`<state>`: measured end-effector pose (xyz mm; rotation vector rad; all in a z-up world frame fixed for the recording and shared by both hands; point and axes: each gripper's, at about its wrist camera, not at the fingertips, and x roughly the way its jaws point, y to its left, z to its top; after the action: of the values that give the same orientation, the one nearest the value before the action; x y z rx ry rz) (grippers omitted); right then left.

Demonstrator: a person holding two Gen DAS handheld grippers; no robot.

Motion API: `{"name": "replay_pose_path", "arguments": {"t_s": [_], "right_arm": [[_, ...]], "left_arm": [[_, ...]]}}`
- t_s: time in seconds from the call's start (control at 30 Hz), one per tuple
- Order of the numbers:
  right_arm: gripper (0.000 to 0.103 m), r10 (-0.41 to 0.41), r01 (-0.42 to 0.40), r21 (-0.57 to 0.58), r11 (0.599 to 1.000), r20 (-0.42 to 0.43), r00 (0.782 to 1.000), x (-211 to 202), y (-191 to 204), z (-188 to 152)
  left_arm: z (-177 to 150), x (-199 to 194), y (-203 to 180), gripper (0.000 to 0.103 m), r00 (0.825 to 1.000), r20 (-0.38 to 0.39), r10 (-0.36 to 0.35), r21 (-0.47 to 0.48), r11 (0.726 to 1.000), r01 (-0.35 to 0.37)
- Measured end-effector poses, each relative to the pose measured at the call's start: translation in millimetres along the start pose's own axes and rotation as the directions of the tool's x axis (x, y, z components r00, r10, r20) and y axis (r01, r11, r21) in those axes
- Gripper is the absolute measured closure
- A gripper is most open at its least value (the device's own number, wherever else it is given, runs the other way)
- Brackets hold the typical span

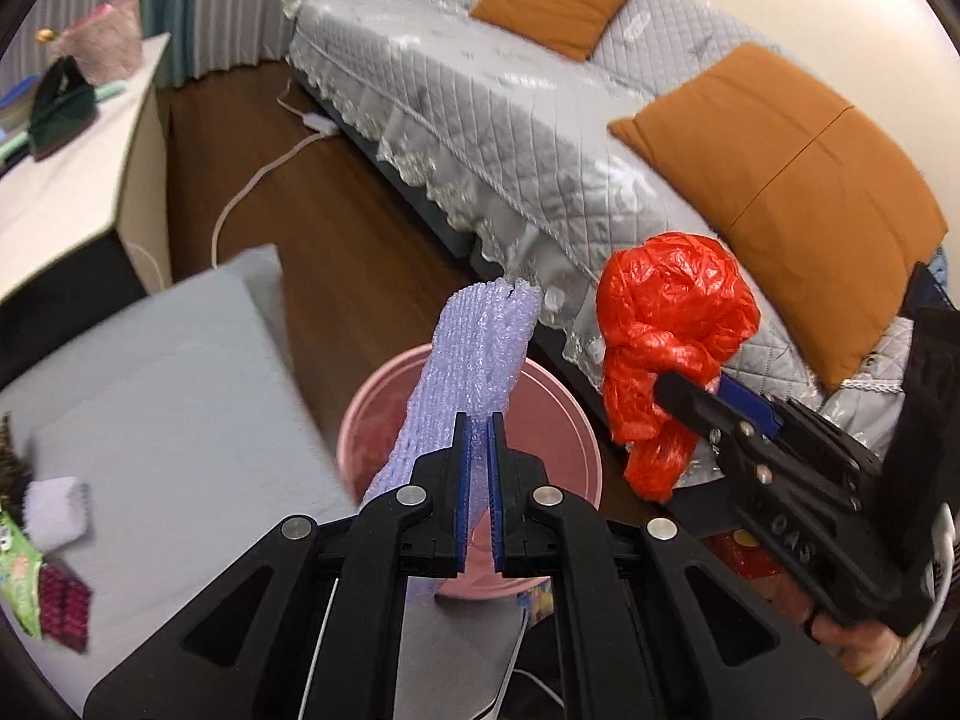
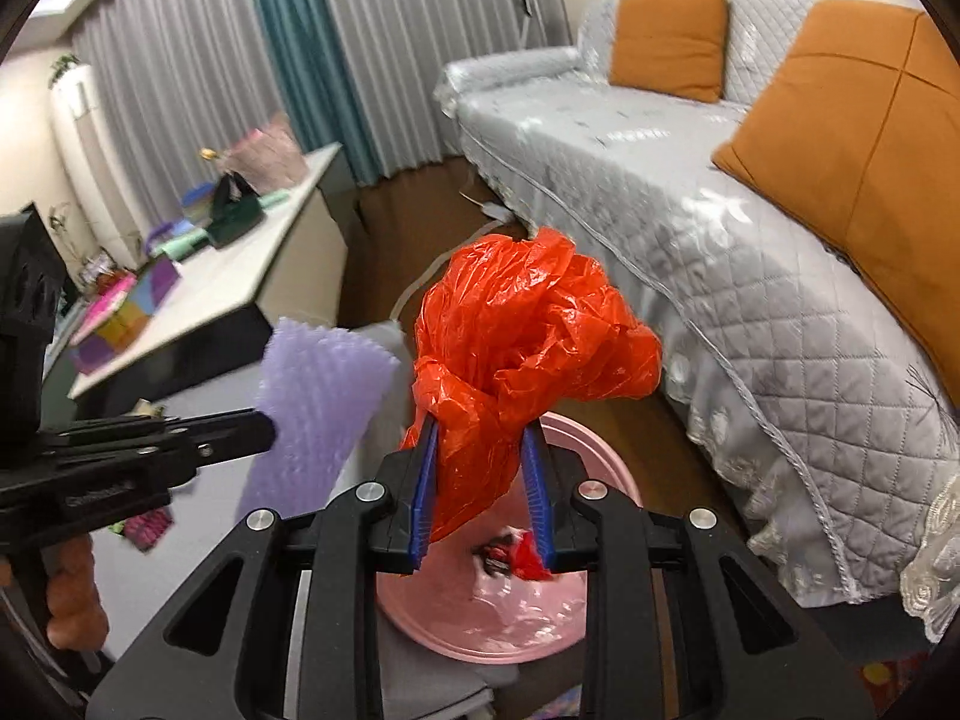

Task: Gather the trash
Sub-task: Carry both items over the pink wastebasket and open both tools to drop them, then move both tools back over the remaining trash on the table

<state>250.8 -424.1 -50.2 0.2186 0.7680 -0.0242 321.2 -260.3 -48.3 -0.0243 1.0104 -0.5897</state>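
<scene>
Two claws pinch trash: left claw (image 1: 478, 450) foam net (image 1: 474, 354), right claw (image 2: 480, 468) red bag (image 2: 528, 330).

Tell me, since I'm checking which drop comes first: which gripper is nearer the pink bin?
Left, though it's close. The left gripper holds purple foam netting over the pink bin; the right gripper holds the red bag at its edge.
</scene>
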Motion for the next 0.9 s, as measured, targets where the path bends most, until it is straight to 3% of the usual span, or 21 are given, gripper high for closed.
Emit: {"name": "replay_pose_path", "arguments": {"t_s": [0.13, 0.37, 0.43, 0.47, 0.5, 0.53, 0.57, 0.6, 0.63, 0.9], "right_arm": [[0.076, -0.009, 0.010, 0.013, 1.000, -0.084, 0.996, 21, -5, -5], [0.072, -0.037, 0.041, 0.037, 0.998, -0.124, 0.992, 34, -13, -5], [0.070, -0.039, 0.045, 0.041, 0.998, -0.136, 0.990, 36, -13, -5], [0.068, -0.041, 0.047, 0.040, 0.998, -0.143, 0.989, 38, -13, -6], [0.060, -0.047, 0.054, 0.040, 0.998, -0.147, 0.988, 39, -12, -6], [0.044, -0.056, 0.063, 0.043, 0.997, -0.147, 0.988, 40, -13, -6], [0.038, -0.072, 0.080, 0.052, 0.995, -0.141, 0.987, 39, -13, -5], [0.027, -0.082, 0.091, 0.060, 0.994, -0.134, 0.988, 39, -15, -5], [0.022, -0.100, 0.109, 0.073, 0.991, -0.121, 0.988, 38, -17, -4], [0.010, -0.105, 0.116, 0.099, 0.988, -0.108, 0.989, 37, -17, -2]], "left_arm": [[7, 24, -9, 0.098, 1.000, -0.027, 0.006, 0.004, 1.000, -0.006], [16, 53, -5, 0.096, 0.998, -0.054, 0.028, -0.011, 1.000, -0.029], [16, 60, 0, 0.083, 0.997, -0.066, 0.049, -0.021, 0.998, -0.051], [15, 61, 1, 0.064, 0.996, -0.068, 0.059, -0.018, 0.998, -0.060], [15, 61, 2, 0.037, 0.995, -0.067, 0.080, -0.015, 0.997, -0.081], [14, 59, 4, 0.027, 0.992, -0.058, 0.114, -0.019, 0.993, -0.116], [13, 57, 5, 0.021, 0.990, -0.046, 0.137, -0.026, 0.990, -0.138], [12, 54, 8, 0.019, 0.986, -0.034, 0.163, -0.037, 0.986, -0.164], [11, 53, 10, 0.019, 0.983, -0.039, 0.178, -0.046, 0.983, -0.180], [7, 34, 13, 0.018, 0.974, -0.016, 0.228, -0.038, 0.973, -0.228]]}}
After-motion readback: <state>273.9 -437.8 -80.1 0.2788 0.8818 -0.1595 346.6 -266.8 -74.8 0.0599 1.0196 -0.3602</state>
